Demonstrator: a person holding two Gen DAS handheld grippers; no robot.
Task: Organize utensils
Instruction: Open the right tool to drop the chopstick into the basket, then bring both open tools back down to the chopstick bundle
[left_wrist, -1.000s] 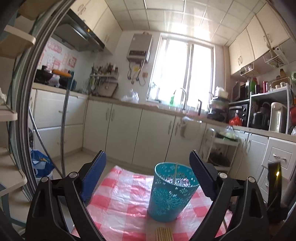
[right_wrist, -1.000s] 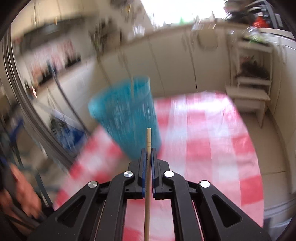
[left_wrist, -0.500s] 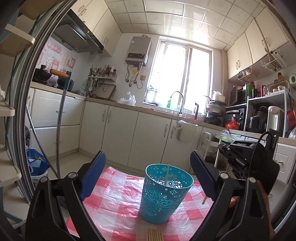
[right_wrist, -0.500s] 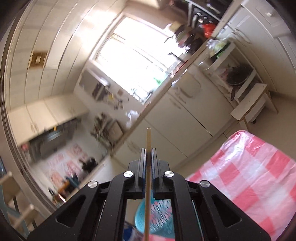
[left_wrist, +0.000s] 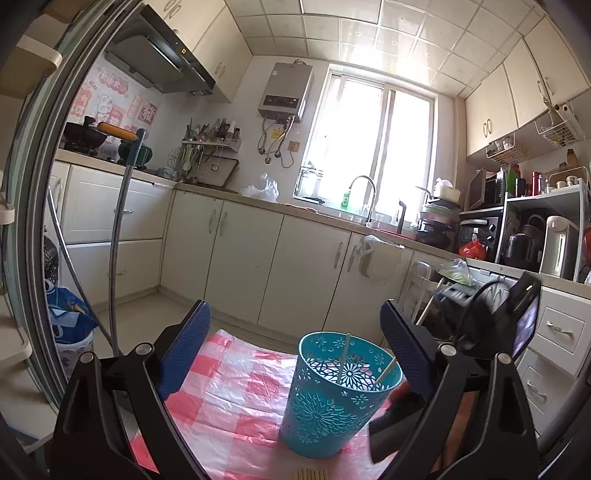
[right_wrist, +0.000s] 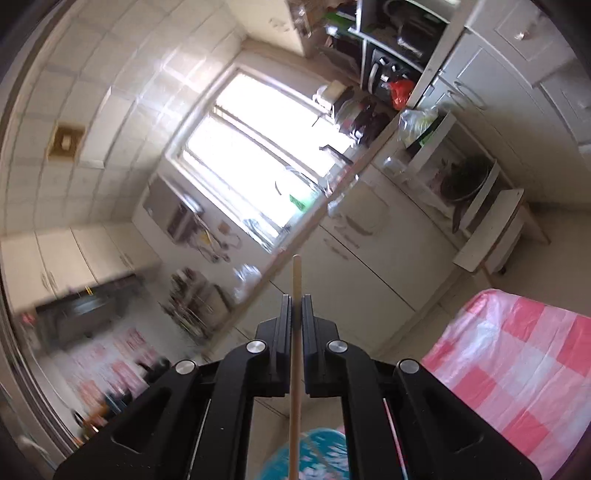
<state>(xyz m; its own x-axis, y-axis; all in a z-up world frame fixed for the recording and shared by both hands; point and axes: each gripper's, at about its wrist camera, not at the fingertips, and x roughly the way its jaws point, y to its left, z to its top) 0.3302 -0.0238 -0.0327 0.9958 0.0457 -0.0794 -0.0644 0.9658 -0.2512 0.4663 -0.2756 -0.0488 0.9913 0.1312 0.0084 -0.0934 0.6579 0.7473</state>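
A teal perforated cup (left_wrist: 334, 391) stands on the red-and-white checked cloth (left_wrist: 236, 384), between and beyond the fingers of my left gripper (left_wrist: 295, 343), which is open and empty. One chopstick (left_wrist: 343, 357) leans inside the cup. My right gripper (right_wrist: 296, 306) is shut on a wooden chopstick (right_wrist: 295, 354), tilted upward toward the window. In the left wrist view that gripper (left_wrist: 480, 317) is at the right, above the cup, and the chopstick's lower end (left_wrist: 386, 369) dips into the cup. The cup's rim (right_wrist: 314, 454) shows blurred below the right gripper.
Several more chopsticks (left_wrist: 310, 473) lie at the cloth's near edge. Kitchen cabinets (left_wrist: 277, 266), a sink counter and a shelf cart (left_wrist: 424, 291) stand beyond the table. A metal pole (left_wrist: 116, 258) rises at the left.
My right gripper has swung over the cup with the chopstick, whose lower end now dips inside the rim. My left gripper stayed open, with its view shifted slightly.
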